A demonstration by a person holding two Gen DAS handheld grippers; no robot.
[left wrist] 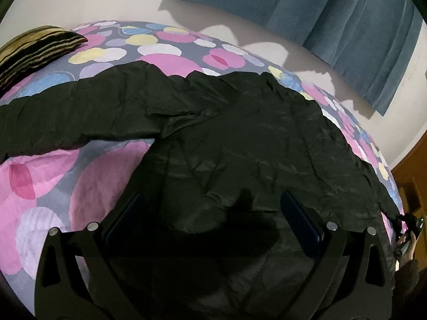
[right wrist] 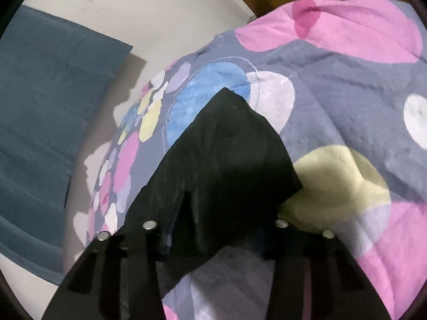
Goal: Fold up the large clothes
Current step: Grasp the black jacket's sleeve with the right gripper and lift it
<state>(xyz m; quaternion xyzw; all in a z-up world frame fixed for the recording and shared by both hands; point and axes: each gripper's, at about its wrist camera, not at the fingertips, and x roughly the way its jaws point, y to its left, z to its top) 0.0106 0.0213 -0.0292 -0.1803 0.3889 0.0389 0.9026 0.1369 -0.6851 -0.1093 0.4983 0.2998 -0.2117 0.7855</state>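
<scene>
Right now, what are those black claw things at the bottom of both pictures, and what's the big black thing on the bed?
There is no robot here. A person holds a gripper in each hand, and each one carries a camera looking along its two fingers. One picture comes from the left gripper, which is open above a black garment spread on the spotted bedcover, near a striped pillow. The other picture comes from the right gripper, which seems to pinch one narrow end of that garment.
</scene>
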